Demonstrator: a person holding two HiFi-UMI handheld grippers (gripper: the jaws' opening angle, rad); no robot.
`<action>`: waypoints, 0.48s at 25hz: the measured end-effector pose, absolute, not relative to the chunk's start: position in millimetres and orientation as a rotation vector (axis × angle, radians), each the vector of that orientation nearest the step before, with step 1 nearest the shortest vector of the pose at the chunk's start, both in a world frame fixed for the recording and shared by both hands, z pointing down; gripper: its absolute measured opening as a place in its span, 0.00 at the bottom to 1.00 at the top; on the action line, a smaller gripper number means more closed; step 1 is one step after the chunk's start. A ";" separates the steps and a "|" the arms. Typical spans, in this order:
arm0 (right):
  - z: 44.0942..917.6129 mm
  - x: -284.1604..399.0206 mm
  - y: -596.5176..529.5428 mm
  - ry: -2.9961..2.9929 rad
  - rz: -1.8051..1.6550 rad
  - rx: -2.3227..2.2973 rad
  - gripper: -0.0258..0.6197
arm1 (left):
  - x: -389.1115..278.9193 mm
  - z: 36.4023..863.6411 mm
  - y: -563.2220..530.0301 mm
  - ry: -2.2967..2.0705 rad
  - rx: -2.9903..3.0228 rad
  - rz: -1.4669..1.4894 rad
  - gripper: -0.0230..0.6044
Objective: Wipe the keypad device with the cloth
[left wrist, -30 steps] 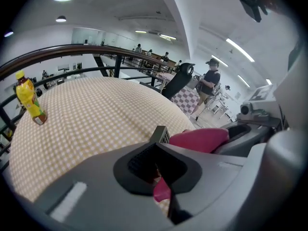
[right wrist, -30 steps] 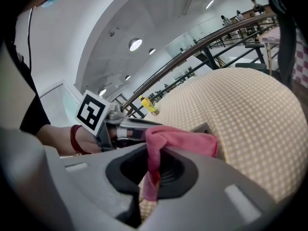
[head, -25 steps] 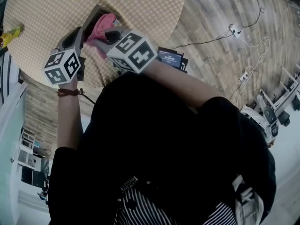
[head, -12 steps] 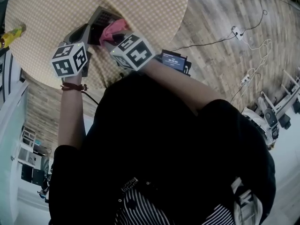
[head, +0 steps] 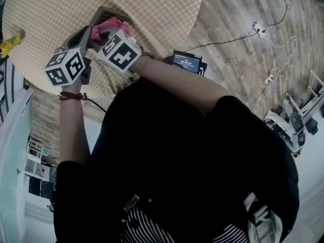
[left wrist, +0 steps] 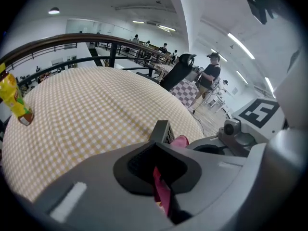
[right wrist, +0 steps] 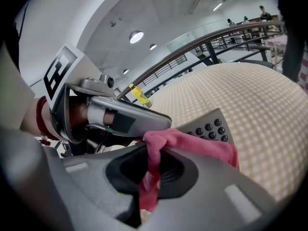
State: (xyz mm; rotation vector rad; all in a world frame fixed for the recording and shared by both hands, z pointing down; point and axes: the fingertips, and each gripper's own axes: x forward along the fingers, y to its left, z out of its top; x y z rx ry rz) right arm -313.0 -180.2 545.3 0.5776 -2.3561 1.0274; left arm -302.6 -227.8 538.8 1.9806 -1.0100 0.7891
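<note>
The grey keypad device (head: 105,14) lies near the round table's near edge, its dark round keys (right wrist: 211,126) showing in the right gripper view. A pink cloth (right wrist: 192,146) is draped over the keypad's lower part, also seen as the cloth (head: 104,28) in the head view. My right gripper (right wrist: 149,177) is shut on the cloth, a fold pinched between its jaws. My left gripper (left wrist: 161,186) is shut at the device's left edge, the keypad corner (left wrist: 163,131) rising just beyond its jaws. A pink strip shows in that gap.
The table (head: 152,9) has a yellow-checked cover. A yellow bottle (left wrist: 14,102) stands at its far left edge. A small screen device (head: 186,62) sits by the person's waist. Cables and a power strip (head: 260,29) lie on the wood floor. A railing (left wrist: 72,44) runs behind the table.
My right gripper has slid left over the keypad with the cloth, after going right half a second before. The left gripper shifted slightly left and stays at the device's edge.
</note>
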 end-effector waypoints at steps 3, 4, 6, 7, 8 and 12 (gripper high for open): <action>546.0 -310.6 -180.7 -2.354 1.011 0.580 0.09 | -299.6 539.4 -228.4 -0.977 1.985 0.780 0.04; 547.3 -309.9 -179.9 -2.351 0.998 0.584 0.09 | -299.0 540.0 -228.1 -0.964 1.982 0.771 0.04; 551.3 -309.6 -176.5 -2.351 0.979 0.589 0.09 | -300.2 539.7 -227.4 -0.969 1.988 0.772 0.04; 554.2 -309.2 -174.3 -2.353 0.967 0.591 0.09 | -301.2 539.3 -227.1 -0.984 1.997 0.782 0.04; 558.1 -307.9 -171.8 -2.353 0.953 0.594 0.09 | -301.7 539.3 -227.0 -0.999 2.007 0.792 0.04; 582.7 -295.1 -156.2 -2.313 0.943 0.613 0.09 | -301.3 541.7 -226.1 -1.014 2.007 0.792 0.04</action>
